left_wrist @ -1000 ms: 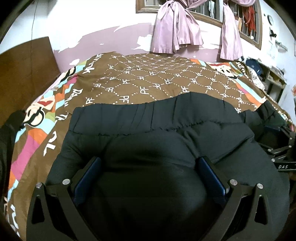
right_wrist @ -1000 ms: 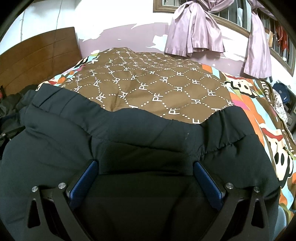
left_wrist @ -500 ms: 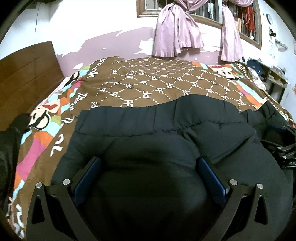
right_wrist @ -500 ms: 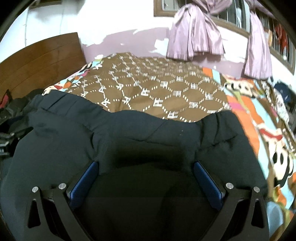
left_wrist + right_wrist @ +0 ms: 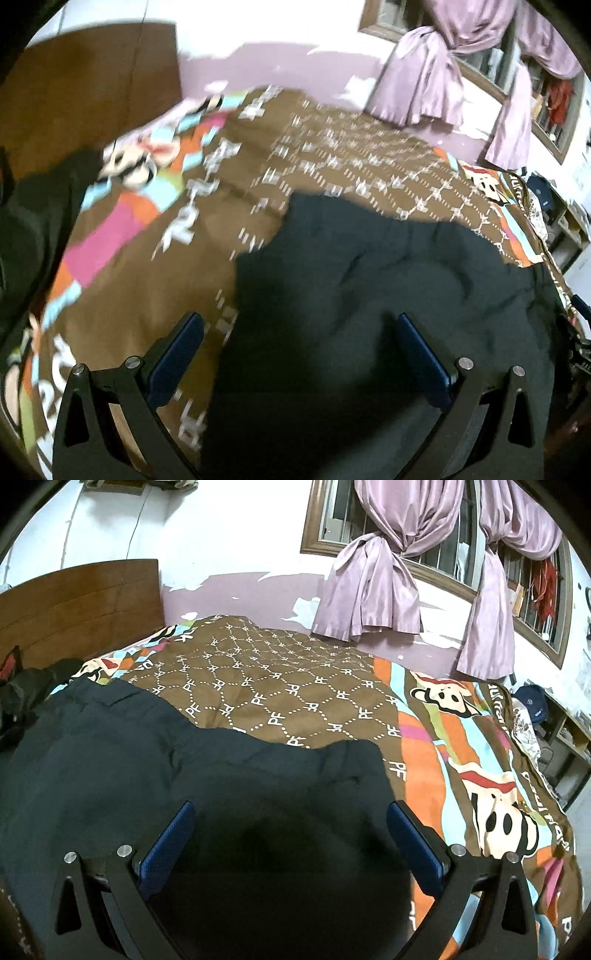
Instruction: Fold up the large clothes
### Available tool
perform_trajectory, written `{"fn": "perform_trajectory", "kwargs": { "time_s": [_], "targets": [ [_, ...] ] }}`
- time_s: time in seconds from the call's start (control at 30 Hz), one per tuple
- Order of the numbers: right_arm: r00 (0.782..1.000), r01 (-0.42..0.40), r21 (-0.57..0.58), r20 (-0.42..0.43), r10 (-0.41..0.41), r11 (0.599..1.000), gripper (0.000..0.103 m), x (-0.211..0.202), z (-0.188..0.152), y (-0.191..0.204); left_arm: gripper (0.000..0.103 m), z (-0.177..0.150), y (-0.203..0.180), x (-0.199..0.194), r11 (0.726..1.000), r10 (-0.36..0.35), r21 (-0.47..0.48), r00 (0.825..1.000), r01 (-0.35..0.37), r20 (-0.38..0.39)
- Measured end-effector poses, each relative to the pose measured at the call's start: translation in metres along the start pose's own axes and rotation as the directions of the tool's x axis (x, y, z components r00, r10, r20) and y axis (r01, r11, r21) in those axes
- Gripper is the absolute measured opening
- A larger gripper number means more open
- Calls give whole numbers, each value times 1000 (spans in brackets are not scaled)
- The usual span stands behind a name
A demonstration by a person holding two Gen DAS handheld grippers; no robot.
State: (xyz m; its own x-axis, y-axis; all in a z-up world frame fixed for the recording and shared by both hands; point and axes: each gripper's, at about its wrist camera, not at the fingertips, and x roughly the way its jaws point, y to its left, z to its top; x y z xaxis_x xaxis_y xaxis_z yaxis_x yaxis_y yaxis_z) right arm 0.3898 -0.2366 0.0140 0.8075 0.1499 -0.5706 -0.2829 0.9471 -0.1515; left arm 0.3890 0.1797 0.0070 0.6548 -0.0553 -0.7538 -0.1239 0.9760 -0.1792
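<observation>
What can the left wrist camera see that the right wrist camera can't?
Only the left wrist view shows bare blanket between its open claw fingers, beside the dark jacket.

Only the right wrist view shows the cartoon monkey stripe along the blanket's right side, and its open claw sits fully over jacket.

Both show the jacket, the brown blanket, purple curtains and the wooden headboard.
</observation>
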Motion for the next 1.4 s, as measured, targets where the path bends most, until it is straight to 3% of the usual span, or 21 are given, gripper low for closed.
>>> {"fn": "perform_trajectory", "kwargs": {
  "time_s": [0.17,0.3,0.43,0.57,0.63,0.87,1.4],
  "targets": [
    [999,18,35,-37,-17,999,103,-1,-9,-20,102,-10,27,-1,992,-114,-62,993,112,-18],
    [996,33,108,-84,-24,994,103,8,-18,-41,102,-14,38,21,970,-220,-125,971,207,-94],
    [989,38,197,-146,-9,980,103,22,-27,-62,102,-19,48,27,953,-284,-129,956,274,-66],
    [973,37,254,-229,23,966,103,37,-40,-74,102,-20,45,29,952,-295,-109,954,287,-57],
    [963,6,305,-258,77,952,103,45,-46,-79,102,-21,44,30,950,-300,-105,953,293,-51],
    [926,-125,532,-239,291,837,103,61,-68,-106,102,-22,45,38,945,-314,-114,948,307,-50],
    [929,-129,536,-229,291,834,103,57,-70,-105,102,-18,47,48,940,-327,-127,941,315,-86]
  ]
}}
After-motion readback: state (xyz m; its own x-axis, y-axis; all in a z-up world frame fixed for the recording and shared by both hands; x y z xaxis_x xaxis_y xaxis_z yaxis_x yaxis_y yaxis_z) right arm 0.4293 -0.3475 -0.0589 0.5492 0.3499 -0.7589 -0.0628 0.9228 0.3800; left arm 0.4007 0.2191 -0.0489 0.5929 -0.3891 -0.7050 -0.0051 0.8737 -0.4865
